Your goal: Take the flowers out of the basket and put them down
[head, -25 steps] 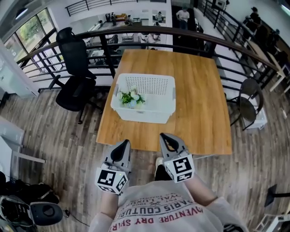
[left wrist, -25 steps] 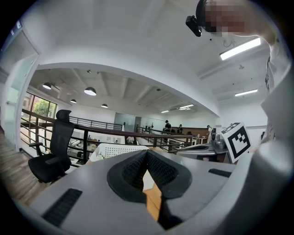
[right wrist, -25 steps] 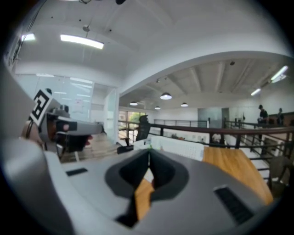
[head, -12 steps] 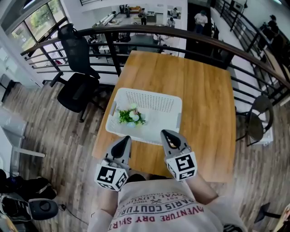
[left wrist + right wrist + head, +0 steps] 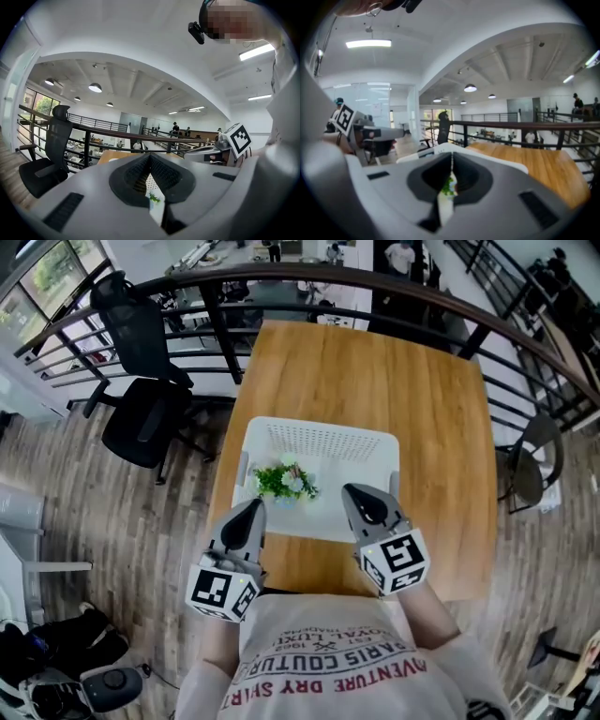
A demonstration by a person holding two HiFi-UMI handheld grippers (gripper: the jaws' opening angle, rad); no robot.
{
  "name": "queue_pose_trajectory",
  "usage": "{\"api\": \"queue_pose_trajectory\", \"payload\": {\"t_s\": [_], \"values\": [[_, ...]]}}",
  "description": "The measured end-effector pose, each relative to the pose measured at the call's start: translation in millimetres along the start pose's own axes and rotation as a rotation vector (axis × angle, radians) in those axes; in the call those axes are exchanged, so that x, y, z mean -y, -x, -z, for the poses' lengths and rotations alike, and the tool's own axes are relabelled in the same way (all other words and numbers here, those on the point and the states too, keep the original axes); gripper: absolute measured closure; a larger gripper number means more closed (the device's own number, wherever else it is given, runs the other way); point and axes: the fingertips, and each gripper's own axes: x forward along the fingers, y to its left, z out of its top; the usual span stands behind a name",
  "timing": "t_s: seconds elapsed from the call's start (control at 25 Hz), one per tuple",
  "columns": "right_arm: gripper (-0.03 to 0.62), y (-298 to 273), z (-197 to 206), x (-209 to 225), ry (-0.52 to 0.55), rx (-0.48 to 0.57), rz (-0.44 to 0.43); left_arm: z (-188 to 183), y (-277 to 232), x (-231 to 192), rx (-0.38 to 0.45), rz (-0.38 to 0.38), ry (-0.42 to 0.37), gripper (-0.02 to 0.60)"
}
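Both grippers have advanced across the near edge of the worktop (image 5: 441, 427). One second ago the left gripper (image 5: 251, 509) and the right gripper (image 5: 360, 493) were over the floor, short of that edge. Now the left tip is at the near left corner of the basket (image 5: 319, 439), and the right tip overlaps its near right part. The flowers (image 5: 286, 481) now lie between the two tips, just ahead of them.

1 basket (image 5: 319, 430), 1 flower bunch (image 5: 284, 482), 1 tbl (image 5: 375, 371), 2 tongs (image 5: 251, 511) (image 5: 356, 493)

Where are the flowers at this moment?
In the head view, the flowers lie inside the white basket, near its left wall, on the wooden table.
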Motion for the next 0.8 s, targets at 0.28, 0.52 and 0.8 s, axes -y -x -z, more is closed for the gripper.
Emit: {"api": "queue_pose_trajectory", "payload": {"t_s": [0.28, 0.52, 0.8], "values": [[0.563, -61.3, 25.8, -18.8, 0.035, -0.194, -0.136, -3.5, -16.0, -58.8, -0.027, 0.054, 0.008, 0.558], [0.283, -93.9, 70.3, -36.2, 0.248, -0.412, -0.368, 8.1, -24.9, -89.1, -0.048, 0.048, 0.041, 0.558], [0.105, -120.3, 138.4, -41.6, 0.336, -0.651, -0.511, 19.8, -28.0, -119.5, -0.053, -0.005, 0.102, 0.558]]}}
